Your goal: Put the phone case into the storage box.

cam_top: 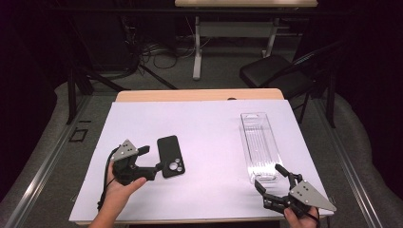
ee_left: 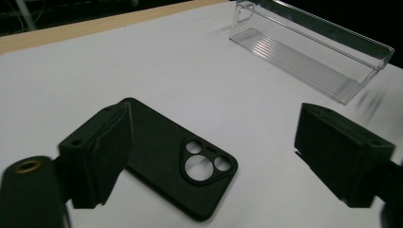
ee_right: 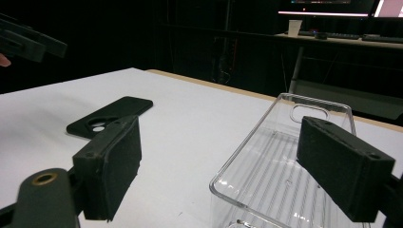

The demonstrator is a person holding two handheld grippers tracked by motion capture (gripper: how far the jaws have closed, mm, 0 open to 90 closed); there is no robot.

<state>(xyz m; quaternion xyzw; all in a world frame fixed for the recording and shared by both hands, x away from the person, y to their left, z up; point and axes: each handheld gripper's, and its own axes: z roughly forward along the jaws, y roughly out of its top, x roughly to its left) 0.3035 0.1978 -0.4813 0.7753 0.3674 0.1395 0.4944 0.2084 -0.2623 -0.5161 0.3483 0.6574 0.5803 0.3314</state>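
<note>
A black phone case [cam_top: 170,156] lies flat, camera cut-outs facing up, in the lower left-centre of the high view, on a white sheet [cam_top: 204,142] that covers the table [cam_top: 199,95]. Just to its left, the left gripper [cam_top: 151,157] points toward the case with its jaws spread wide and nothing between the pads; the case sits just beyond the jaw tips. In the left gripper view, the case [ee_left: 176,164] lies at lower centre, partly hidden behind the jaw on the left of the frame, while the other jaw stands well apart at the right edge.

At the right of the high view, a clear plastic tray [cam_top: 259,145], long and narrow with a ribbed floor, runs from mid-frame toward the lower right. It holds nothing. The right gripper [cam_top: 270,177], at the lower right, aims at the tray's near end, its jaws also wide apart and gripping nothing. In the right gripper view, the tray [ee_right: 266,166] fills the lower centre and right, its near rim between the two jaws, though whether either pad touches the plastic cannot be told. The phone case [ee_right: 111,115] appears at left-centre there, well apart from the tray, with the left gripper [ee_right: 28,43] at the upper left edge.
</note>
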